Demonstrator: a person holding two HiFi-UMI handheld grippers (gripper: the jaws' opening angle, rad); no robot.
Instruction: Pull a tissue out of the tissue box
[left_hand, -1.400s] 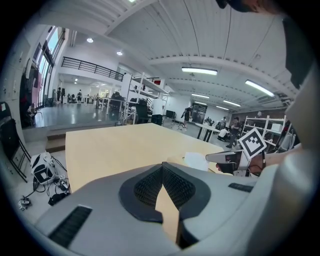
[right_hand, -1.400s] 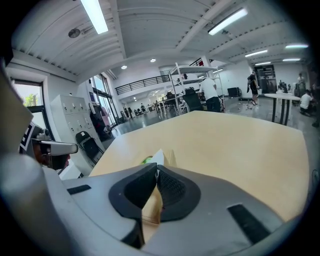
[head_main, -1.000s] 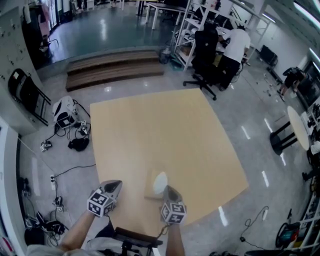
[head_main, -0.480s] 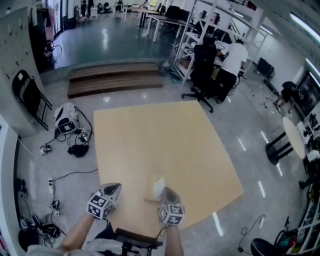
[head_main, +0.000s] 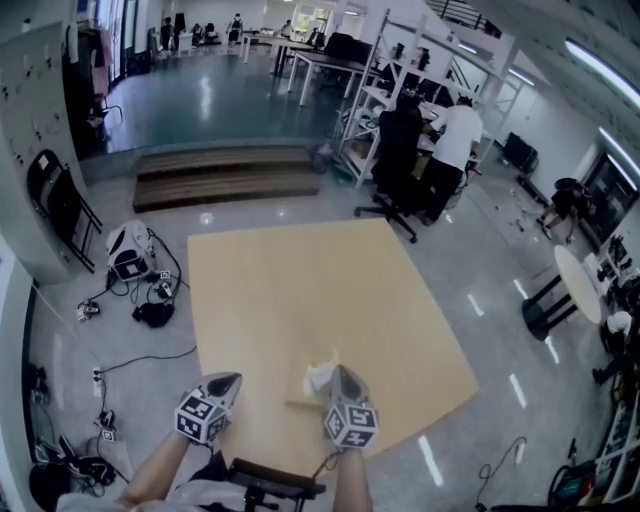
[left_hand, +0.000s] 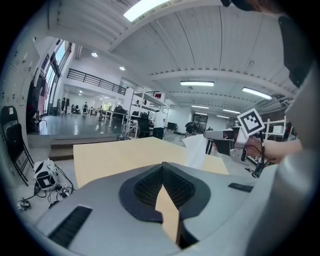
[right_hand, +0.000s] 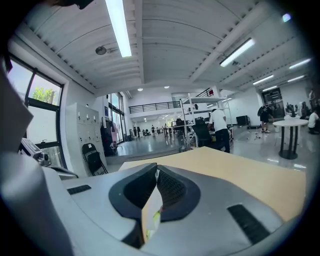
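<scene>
A white tissue (head_main: 320, 378) hangs from my right gripper (head_main: 340, 372), which is shut on its top and held above the near edge of the tan table (head_main: 300, 280). Below it lies the tan tissue box (head_main: 298, 401), mostly hidden by the gripper and hard to make out. In the left gripper view the tissue (left_hand: 196, 151) stands up at the right, beside the right gripper's marker cube (left_hand: 250, 121). My left gripper (head_main: 228, 380) hovers to the left of the box, apart from it, shut with nothing held. In the right gripper view a thin pale strip (right_hand: 151, 216) shows between the pads.
People stand at metal shelves (head_main: 440, 150) beyond the table's far right corner, with a black office chair (head_main: 395, 150) beside them. Low wooden steps (head_main: 230, 175) lie behind the table. Cables and a bag (head_main: 130, 245) litter the floor at left. A round white table (head_main: 580, 285) stands at right.
My right gripper has risen with the tissue, which now stands higher above the box. The left gripper has lifted slightly. The head view has tilted upward.
</scene>
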